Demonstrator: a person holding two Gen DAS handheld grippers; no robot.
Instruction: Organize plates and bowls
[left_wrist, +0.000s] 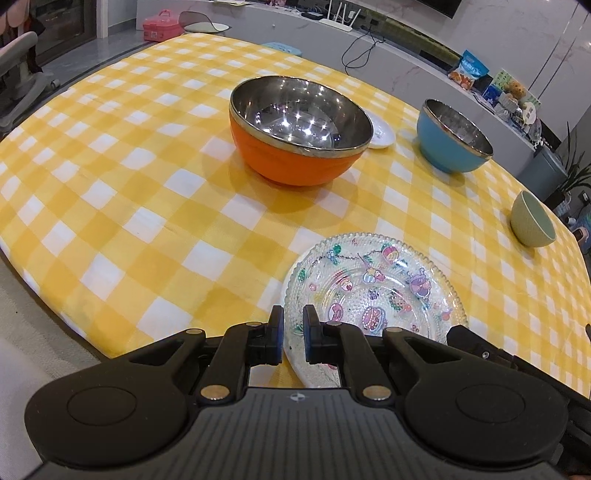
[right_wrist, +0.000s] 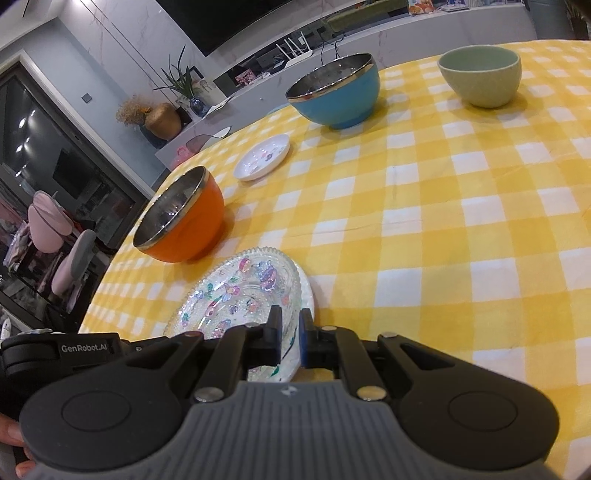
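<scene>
A clear glass plate (left_wrist: 376, 288) with cartoon prints lies near the table's front edge, with a white plate showing under its rim. My left gripper (left_wrist: 293, 325) is shut on that rim at the plate's near left side. My right gripper (right_wrist: 290, 328) is shut on the rim of the same glass plate (right_wrist: 240, 291) from the opposite side. An orange steel-lined bowl (left_wrist: 295, 158) (right_wrist: 192, 229) stands beyond the plate. Farther off are a small white plate (left_wrist: 382, 133) (right_wrist: 264, 157), a blue bowl (left_wrist: 447, 147) (right_wrist: 343, 99) and a pale green bowl (left_wrist: 532, 225) (right_wrist: 484, 81).
Everything stands on a table with a yellow-and-white check cloth (left_wrist: 110, 203) (right_wrist: 443, 221). Behind it runs a long low cabinet (left_wrist: 406, 44) with a router, cables and snack packets. A chair (right_wrist: 70, 269) and a person's fingers (right_wrist: 14, 443) show at the left.
</scene>
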